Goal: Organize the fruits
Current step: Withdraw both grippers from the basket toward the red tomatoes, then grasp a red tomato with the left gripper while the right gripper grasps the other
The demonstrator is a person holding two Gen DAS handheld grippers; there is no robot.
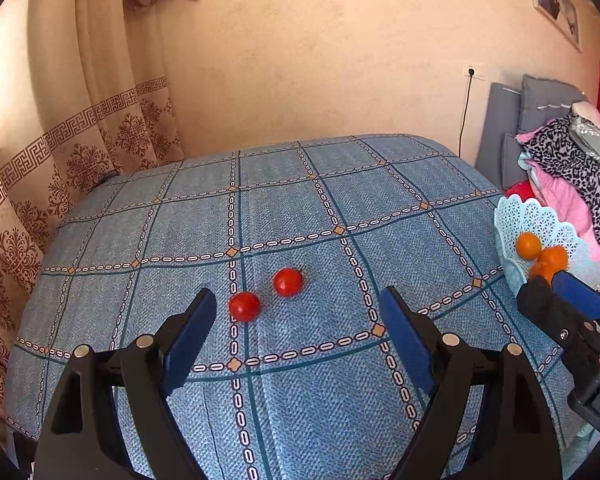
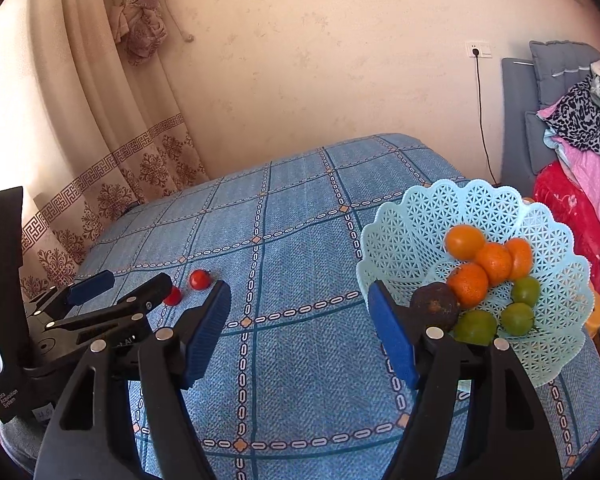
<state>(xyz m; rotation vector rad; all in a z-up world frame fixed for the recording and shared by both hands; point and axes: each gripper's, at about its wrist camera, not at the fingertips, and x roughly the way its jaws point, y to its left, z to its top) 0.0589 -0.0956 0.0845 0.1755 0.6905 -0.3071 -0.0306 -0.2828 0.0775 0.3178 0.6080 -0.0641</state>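
the left gripper stands with its blue-padded jaws wide apart and nothing between them, hanging over the blue checked tablecloth. just ahead of its left finger lie two small red tomatoes, glossy and round, side by side but not touching, loose on the cloth and well apart from the basket.

the right gripper also has its jaws spread, empty, with bare cloth between the pads. its right finger sits just in front of the basket's near rim. the pale blue lattice basket, with a scalloped edge, stands at the right side of the table. inside it, toward the back, are four orange mandarins crowded together and touching. in front of them, nearest the gripper, sits one dark brown, rough-skinned fruit against a mandarin. to its right are three smooth green fruits, one at the near rim, two further right.

from the right wrist view, the tomatoes lie far left of the basket, beside the left gripper's fingers, one partly hidden behind them.
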